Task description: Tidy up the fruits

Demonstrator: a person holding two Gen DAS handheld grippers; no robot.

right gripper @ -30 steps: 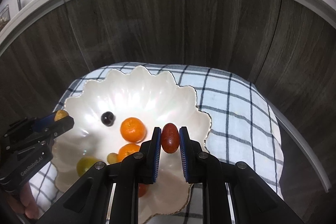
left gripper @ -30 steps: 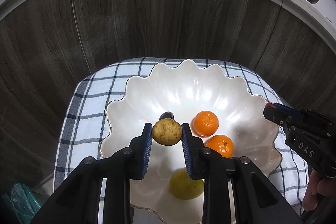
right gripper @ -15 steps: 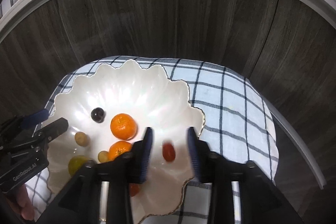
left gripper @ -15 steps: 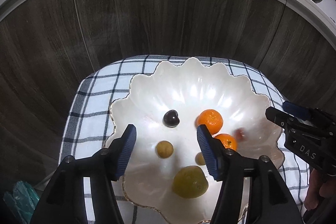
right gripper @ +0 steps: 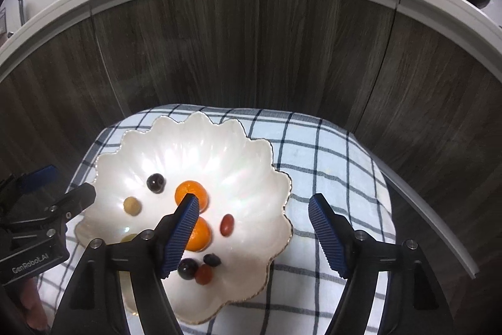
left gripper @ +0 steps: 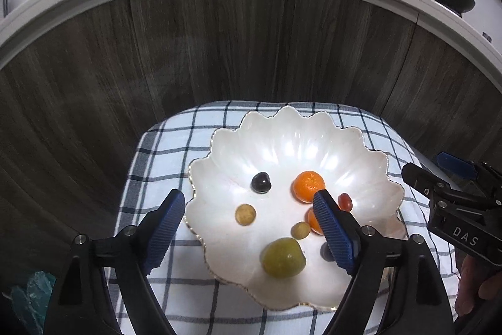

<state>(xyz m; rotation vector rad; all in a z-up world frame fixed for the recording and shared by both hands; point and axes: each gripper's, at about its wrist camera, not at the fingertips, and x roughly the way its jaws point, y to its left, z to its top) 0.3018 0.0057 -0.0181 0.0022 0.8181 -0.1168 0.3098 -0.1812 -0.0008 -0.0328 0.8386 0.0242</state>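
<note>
Now both the left gripper (left gripper: pixel 248 228) and right gripper (right gripper: pixel 254 228) hang wide open and empty above the scalloped white bowl (left gripper: pixel 370 153), every fruit inside it, but the small red fruit (right gripper: pixel 226 224) near its rim could roll out if nudged

In the bowl (right gripper: pixel 263 153) lie two oranges (right gripper: pixel 191 193), one green fruit (left gripper: pixel 284 257), two small yellow fruits (left gripper: pixel 245 213), three dark ones (right gripper: pixel 156 182) and two red ones (right gripper: pixel 226 224).

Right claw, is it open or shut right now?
Open. The right claw has its pads spread wide, empty, above the bowl.
</note>
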